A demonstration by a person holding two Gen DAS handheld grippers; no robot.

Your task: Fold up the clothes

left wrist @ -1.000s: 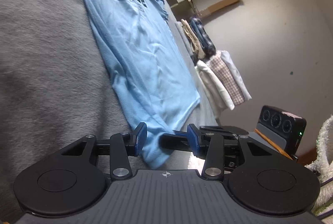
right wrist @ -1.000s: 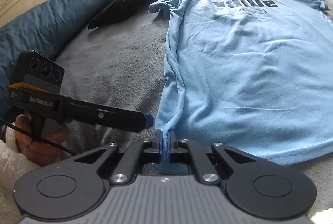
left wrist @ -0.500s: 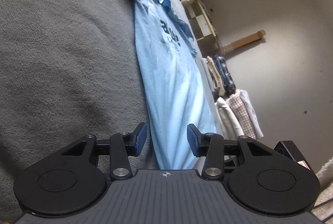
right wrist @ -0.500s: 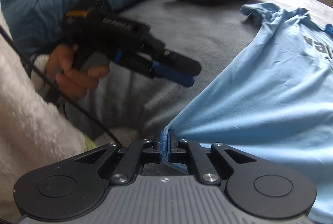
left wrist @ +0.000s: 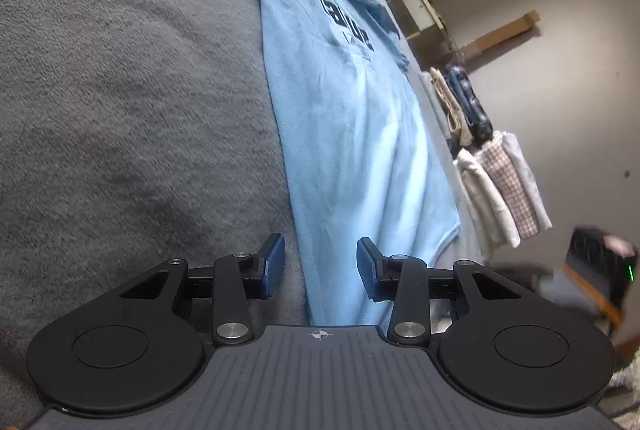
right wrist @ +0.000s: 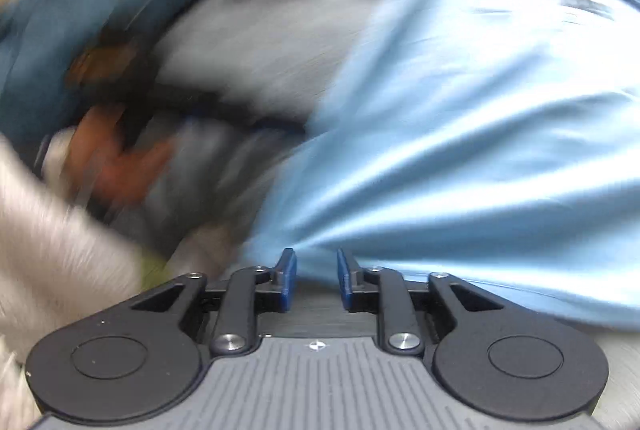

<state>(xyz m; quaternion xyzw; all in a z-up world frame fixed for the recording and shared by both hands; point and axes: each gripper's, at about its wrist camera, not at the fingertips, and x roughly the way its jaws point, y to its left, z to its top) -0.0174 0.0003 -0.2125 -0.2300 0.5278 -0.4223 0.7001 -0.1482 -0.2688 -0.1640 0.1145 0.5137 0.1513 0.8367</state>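
Over T-shirt — both grippers parted

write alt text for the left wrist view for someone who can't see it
A light blue t-shirt with dark lettering lies spread lengthwise on a grey blanket, its near hem running under the open left gripper, whose blue pads touch nothing. Past the shirt's right edge sit stacks of folded clothes beside a pale wall.
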